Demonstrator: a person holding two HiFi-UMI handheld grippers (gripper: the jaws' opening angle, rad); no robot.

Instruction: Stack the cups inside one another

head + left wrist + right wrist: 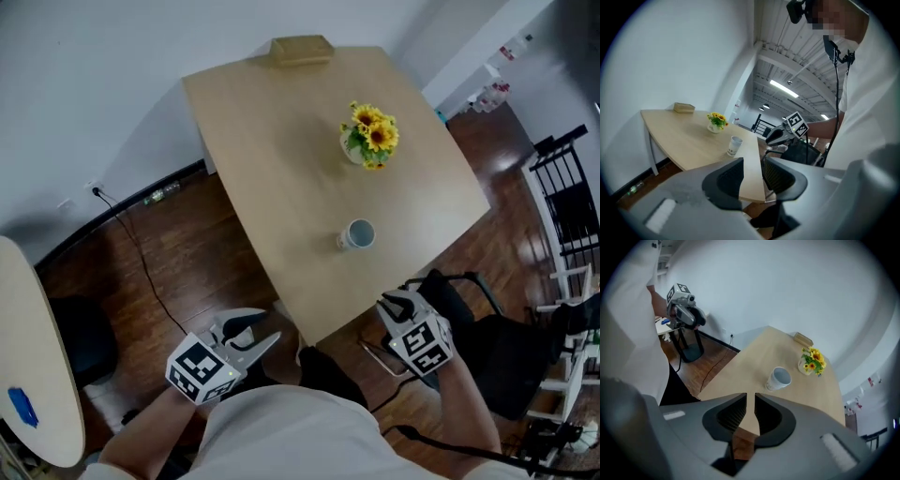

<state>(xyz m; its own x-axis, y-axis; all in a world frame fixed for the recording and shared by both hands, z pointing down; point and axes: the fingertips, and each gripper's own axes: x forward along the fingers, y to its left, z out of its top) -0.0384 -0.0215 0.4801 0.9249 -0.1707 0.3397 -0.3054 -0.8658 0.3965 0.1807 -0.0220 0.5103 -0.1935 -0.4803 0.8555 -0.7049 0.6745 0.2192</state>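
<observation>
White cup (357, 234) stands by the table's (281, 141) near edge.
Left gripper (260, 335) and right gripper (398, 306) hang beyond it, jaws parted, empty.

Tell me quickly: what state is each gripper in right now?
Left gripper: open, nothing between its jaws.
Right gripper: open by a narrow gap, nothing held.

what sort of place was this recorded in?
Probably an office or lab-type workroom rather than a home. A light wooden table stands by a plain white wall on a dark wood-plank floor, and the left gripper view shows an exposed ceiling with strip lights.
</observation>
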